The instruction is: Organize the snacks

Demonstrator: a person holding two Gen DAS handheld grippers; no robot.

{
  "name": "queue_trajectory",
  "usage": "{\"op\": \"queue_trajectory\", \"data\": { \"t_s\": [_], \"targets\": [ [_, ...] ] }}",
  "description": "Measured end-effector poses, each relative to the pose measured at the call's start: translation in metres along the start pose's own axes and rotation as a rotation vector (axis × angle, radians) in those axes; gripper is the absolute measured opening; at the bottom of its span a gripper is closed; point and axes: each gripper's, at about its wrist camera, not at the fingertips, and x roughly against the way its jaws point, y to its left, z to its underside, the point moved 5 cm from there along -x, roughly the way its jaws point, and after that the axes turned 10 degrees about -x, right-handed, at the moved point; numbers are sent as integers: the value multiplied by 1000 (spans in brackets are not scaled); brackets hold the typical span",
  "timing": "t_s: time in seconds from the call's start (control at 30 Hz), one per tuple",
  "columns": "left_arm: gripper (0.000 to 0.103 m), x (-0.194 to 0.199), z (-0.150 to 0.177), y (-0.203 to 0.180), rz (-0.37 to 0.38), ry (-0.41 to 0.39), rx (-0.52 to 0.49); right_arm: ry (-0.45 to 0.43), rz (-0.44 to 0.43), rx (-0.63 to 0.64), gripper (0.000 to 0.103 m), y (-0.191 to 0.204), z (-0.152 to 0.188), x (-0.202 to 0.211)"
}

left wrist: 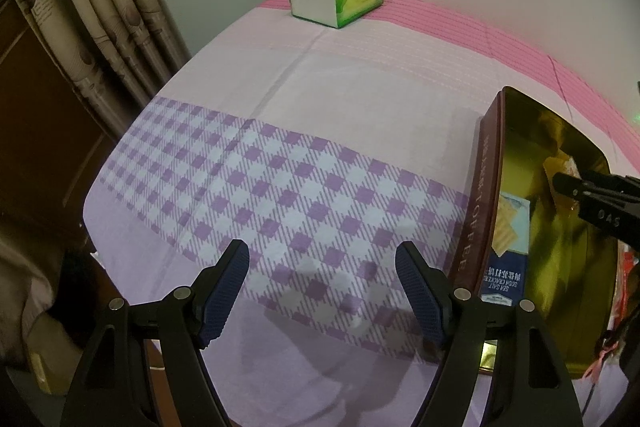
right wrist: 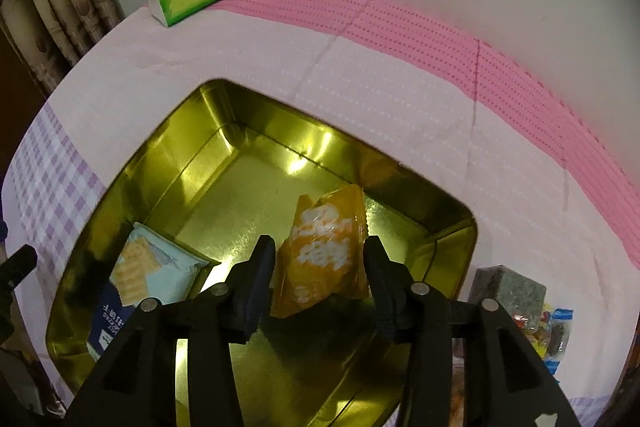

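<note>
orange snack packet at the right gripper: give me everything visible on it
The orange snack packet is a glossy, crinkled plastic pouch, translucent orange with white print and a crimped, serrated seam along its upper right edge. It stands tilted, nearly on end, between the right gripper fingers, over the gold tin. The left finger pad sits against its edge; on the right a contact is hard to confirm. Its lower corner seems to hang above the tin floor. No other snack touches it.

Dim warm light, glare in tin [right wrist: 256,163]; fisheye-curved, dark corners
</note>
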Motion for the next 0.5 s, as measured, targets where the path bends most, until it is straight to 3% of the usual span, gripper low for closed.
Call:
{"op": "queue_trajectory", "data": {
  "t_s": [0.27, 0.5],
  "targets": [
    [76, 0, 0, 0, 1, 1, 2, -64, -49, -28, 50, -10, -1, 40],
    [76, 0, 0, -1, 3, 2, 2, -89, -26, -19, 51, -53, 14, 85]
  ]
}}
